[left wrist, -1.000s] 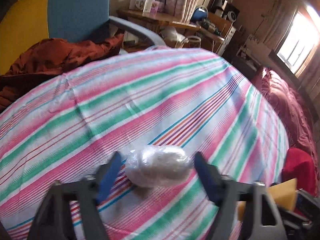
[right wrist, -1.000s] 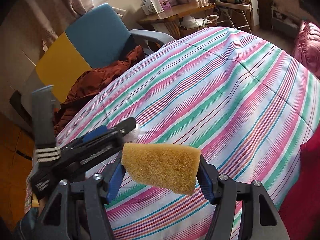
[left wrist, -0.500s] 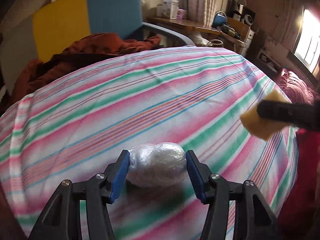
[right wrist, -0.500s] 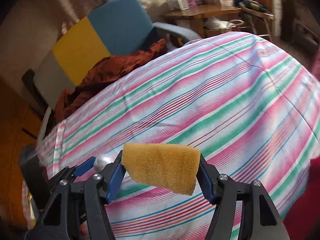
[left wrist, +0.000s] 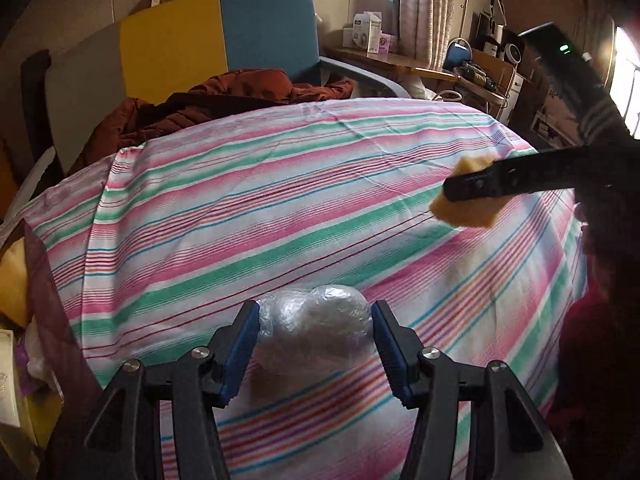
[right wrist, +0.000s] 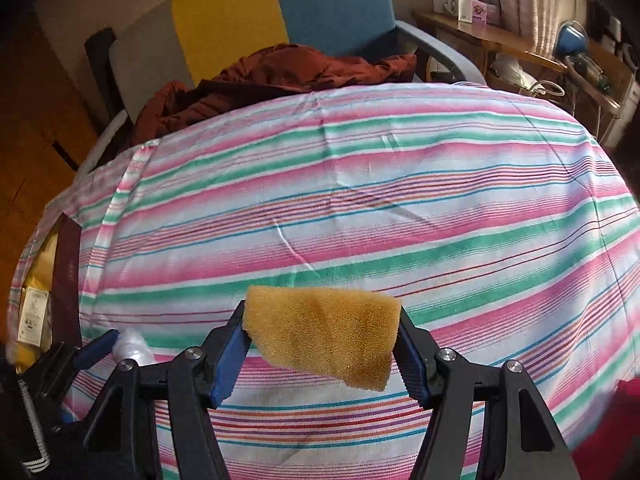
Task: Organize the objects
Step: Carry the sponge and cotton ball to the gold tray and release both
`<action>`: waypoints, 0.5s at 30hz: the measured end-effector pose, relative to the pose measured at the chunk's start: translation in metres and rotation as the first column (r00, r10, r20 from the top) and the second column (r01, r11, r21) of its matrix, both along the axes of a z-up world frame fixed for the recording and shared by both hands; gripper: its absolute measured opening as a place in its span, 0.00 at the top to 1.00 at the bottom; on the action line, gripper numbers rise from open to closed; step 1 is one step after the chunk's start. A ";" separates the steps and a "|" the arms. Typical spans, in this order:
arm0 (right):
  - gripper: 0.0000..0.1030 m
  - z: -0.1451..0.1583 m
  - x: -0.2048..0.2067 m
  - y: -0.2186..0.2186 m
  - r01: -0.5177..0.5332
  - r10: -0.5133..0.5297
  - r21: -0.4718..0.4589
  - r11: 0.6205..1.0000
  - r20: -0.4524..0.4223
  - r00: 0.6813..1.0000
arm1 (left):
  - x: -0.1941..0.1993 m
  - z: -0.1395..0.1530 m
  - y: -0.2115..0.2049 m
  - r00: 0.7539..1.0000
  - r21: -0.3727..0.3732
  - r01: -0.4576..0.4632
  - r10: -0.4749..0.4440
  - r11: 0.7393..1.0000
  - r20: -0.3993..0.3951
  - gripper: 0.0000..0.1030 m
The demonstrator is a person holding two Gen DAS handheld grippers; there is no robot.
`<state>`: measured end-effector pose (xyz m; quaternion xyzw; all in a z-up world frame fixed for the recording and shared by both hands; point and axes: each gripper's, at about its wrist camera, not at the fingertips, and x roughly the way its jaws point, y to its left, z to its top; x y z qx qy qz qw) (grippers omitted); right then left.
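Your left hand-held gripper (left wrist: 314, 334) holds a clear plastic-wrapped bundle (left wrist: 316, 328) — its jaws closed in on it just now, and both blue pads press its sides. Your right hand-held gripper (right wrist: 322, 338) clamps a yellow sponge (right wrist: 324, 332) between its pads. Both things hang above the striped bedspread (left wrist: 280, 208), not touching it — the sponge to the right of the bundle. Behind the bed a rust-brown jacket (right wrist: 280, 80) lies on a chair (right wrist: 332, 4).
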<state>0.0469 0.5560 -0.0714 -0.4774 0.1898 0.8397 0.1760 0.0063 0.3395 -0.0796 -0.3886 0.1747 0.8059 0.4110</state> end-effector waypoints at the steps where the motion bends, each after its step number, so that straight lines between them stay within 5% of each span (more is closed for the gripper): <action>1: 0.35 -0.002 -0.002 -0.003 -0.012 0.012 0.010 1.000 0.016 1.000 | 0.001 0.004 -0.004 1.000 0.012 -0.001 0.001 1.000 0.003 0.44; 15: 0.35 -0.015 -0.013 -0.021 -0.107 0.099 0.072 0.992 0.106 0.989 | 0.001 0.051 -0.048 0.997 0.106 -0.065 0.069 0.992 -0.031 0.44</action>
